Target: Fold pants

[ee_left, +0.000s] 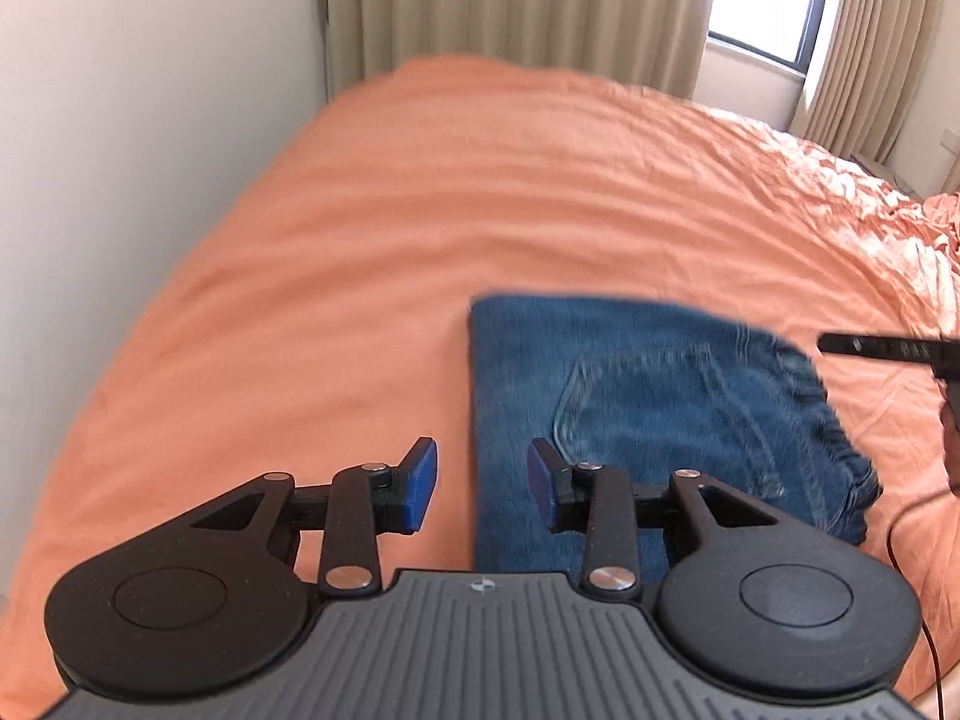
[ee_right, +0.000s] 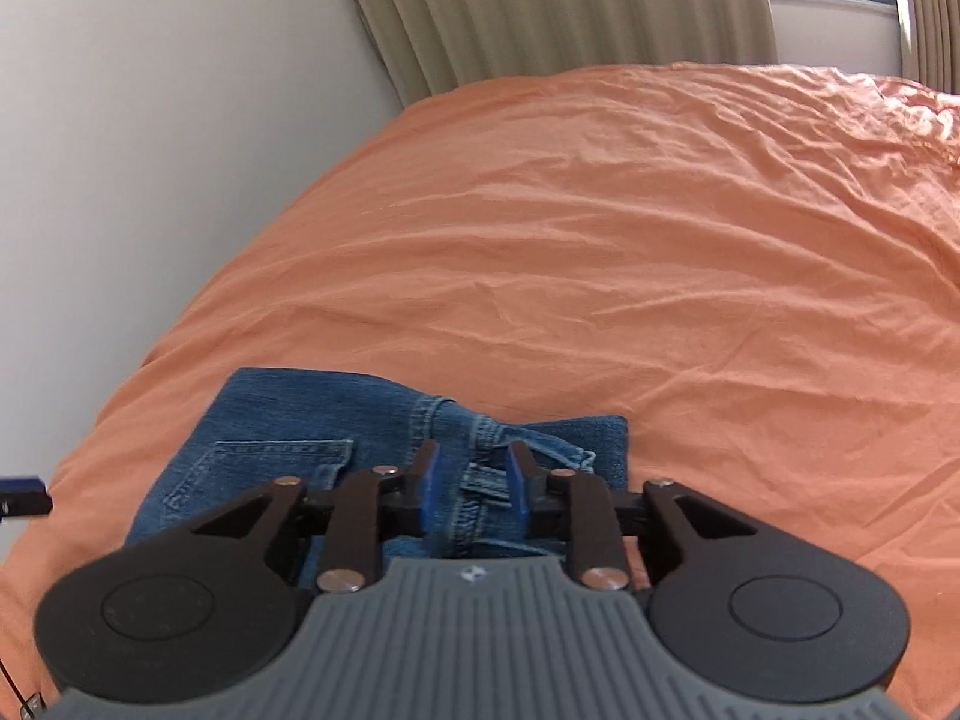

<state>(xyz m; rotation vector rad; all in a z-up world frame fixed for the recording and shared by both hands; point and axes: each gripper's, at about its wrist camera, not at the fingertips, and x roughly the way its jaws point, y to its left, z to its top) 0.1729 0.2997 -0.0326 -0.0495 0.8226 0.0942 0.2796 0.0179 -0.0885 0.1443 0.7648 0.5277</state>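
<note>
the blue pants (ee_left: 648, 414) lie folded in a neat pile on the orange bed (ee_left: 420, 228). the left gripper (ee_left: 482, 489) hangs over the pants' left edge, fingers spread, nothing in them. the right gripper (ee_right: 471, 495) hangs over the pants' waistband, fingers apart, pinching nothing.

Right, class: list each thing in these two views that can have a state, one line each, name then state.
jeans: folded into a compact rectangle, lying flat on the bed, back pocket up
bedsheet: spread, lightly wrinkled
left gripper: open, holding nothing
right gripper: open, above the waistband, gripping nothing
curtains: partly drawn
</note>
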